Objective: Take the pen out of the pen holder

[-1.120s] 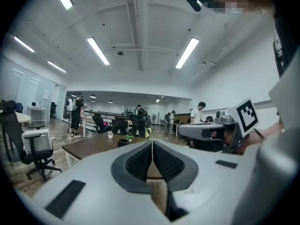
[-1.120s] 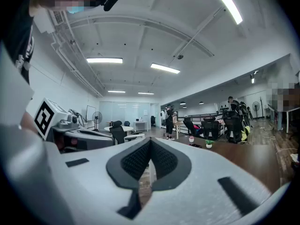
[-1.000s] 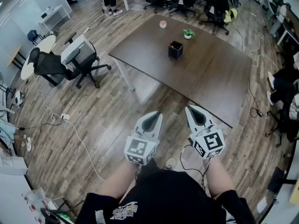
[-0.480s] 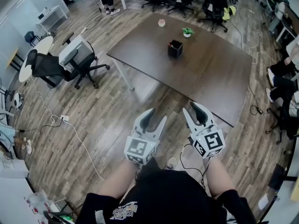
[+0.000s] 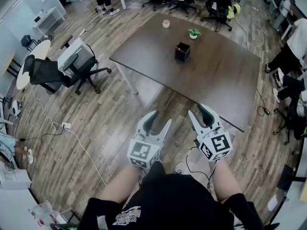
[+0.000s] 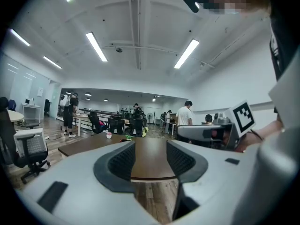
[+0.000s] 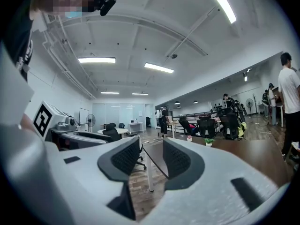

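Observation:
A black pen holder (image 5: 182, 51) stands on the dark brown table (image 5: 216, 80), far ahead of both grippers. I cannot make out a pen inside it at this distance. My left gripper (image 5: 154, 120) hangs over the wooden floor short of the table, its jaws opening with nothing between them. My right gripper (image 5: 201, 113) is beside it, just before the table's near edge, its jaws also opening and empty. In the left gripper view the gripper (image 6: 149, 161) points level at the tabletop (image 6: 147, 156). In the right gripper view the gripper (image 7: 151, 161) frames the table's left edge.
A small green plant (image 5: 194, 33) and a pink pot (image 5: 166, 23) sit on the table beyond the holder. Office chairs (image 5: 57, 68) stand to the left, more chairs behind the table. A white cable (image 5: 81, 145) runs over the floor. A person (image 5: 290, 51) is at the right.
Both grippers' jaws went from shut to spread apart. Both hands drifted a little forward toward the table.

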### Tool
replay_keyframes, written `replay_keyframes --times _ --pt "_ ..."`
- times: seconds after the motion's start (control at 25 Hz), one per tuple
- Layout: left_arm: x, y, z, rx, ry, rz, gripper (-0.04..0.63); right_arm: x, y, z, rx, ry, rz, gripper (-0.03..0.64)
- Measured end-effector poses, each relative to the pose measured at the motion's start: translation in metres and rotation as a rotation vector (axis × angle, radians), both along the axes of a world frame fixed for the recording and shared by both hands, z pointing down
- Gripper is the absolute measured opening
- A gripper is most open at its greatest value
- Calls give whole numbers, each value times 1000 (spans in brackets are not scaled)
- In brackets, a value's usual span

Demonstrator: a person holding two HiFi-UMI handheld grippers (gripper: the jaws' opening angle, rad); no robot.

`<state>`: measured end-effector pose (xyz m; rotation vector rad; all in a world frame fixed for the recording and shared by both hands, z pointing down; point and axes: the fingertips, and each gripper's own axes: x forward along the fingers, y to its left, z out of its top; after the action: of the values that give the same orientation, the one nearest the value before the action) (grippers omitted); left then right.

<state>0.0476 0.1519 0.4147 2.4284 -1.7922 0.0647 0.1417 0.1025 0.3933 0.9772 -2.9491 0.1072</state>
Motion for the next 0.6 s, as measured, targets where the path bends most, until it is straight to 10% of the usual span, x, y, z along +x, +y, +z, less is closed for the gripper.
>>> replay_keyframes --times 0.6 --pt "-85 -42 -2 -5 30 75 187 -82 -39 5 -4 34 79 163"
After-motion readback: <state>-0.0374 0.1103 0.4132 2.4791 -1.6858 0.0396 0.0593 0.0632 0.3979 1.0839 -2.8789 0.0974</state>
